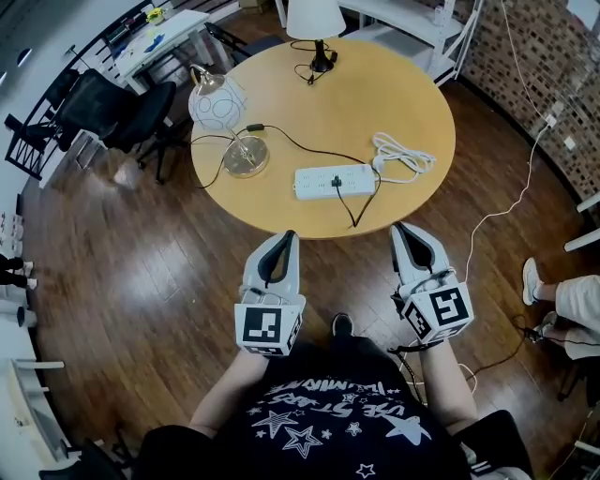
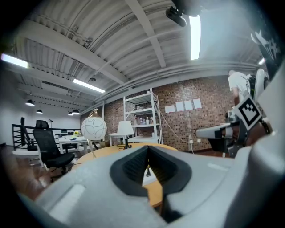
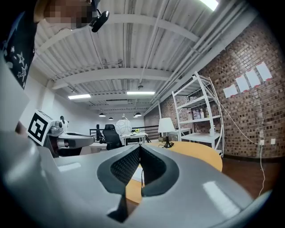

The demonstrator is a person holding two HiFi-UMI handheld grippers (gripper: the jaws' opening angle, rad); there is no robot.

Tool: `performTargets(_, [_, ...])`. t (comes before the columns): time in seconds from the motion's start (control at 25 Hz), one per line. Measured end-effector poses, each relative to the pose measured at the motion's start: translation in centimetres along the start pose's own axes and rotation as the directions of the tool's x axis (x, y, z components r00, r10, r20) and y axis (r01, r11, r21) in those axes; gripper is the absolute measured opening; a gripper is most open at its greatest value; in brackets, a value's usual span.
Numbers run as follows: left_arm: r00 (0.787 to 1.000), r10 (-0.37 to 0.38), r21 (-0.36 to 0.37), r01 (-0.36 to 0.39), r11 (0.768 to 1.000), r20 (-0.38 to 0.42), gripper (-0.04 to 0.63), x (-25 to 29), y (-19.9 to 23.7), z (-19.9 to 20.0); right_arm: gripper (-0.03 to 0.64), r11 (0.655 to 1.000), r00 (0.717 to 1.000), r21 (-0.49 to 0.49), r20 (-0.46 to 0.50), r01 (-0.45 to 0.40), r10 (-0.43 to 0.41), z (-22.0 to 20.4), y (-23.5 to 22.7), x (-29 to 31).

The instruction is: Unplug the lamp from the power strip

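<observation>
1. Your left gripper (image 1: 286,238) and right gripper (image 1: 401,230) hang just short of the round, smooth wooden table (image 1: 394,94). Each has its ribbed black pads pressed together on nothing.
2. The strip (image 1: 314,178), a flat white bar, lies near the table's front edge, with a black plug (image 1: 337,185) seated in it.
3. The lamp (image 1: 217,103), a white globe on a round shiny foot, stands to the strip's left.

The plug (image 1: 337,183) on the power strip (image 1: 319,180) is too small to read (white lampshade (image 1: 314,17) cropped above).
</observation>
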State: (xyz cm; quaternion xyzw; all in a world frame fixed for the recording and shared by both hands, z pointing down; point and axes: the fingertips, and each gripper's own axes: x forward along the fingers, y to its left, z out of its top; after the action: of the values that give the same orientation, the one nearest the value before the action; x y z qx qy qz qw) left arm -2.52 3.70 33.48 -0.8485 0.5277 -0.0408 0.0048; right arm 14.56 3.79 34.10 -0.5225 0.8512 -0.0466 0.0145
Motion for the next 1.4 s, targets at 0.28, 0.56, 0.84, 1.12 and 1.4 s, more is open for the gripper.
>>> performTargets(0.28, [1.000, 0.027, 0.007, -0.027, 1.000, -0.016, 0.005, 2.2, 0.7, -1.2, 0.009, 1.000, 1.000, -0.002, -0.013, -0.026, 0.026, -0.6, -1.2, 2.2])
performTargets(0.56, [0.998, 0.004, -0.007, -0.004, 1.000, -0.055, 0.005, 5.6, 3.0, -3.8, 0.009, 0.999, 0.999, -0.032, -0.022, -0.038, 0.037, -1.6, -1.8, 4.9])
performTargets(0.84, [0.993, -0.066, 0.015, 0.068, 0.998, -0.097, 0.005, 11.7, 4.4, -7.6, 0.009, 0.999, 0.996, -0.037, -0.088, -0.011, 0.007, -4.3, -4.7, 9.4])
performTargets(1.12, [0.958, -0.130, -0.031, 0.127, 0.991, -0.257, 0.005, 15.7, 5.7, -13.6, 0.009, 0.976, 0.970, -0.184, -0.229, -0.120, 0.077, -8.9, -4.0, 14.2])
performTargets(1.4, [0.894, -0.233, -0.075, 0.221, 0.972, -0.383, 0.005, 18.0, 5.4, -18.0, 0.009, 0.964, 0.943, -0.199, -0.315, -0.177, 0.108, -12.1, -3.5, 17.5])
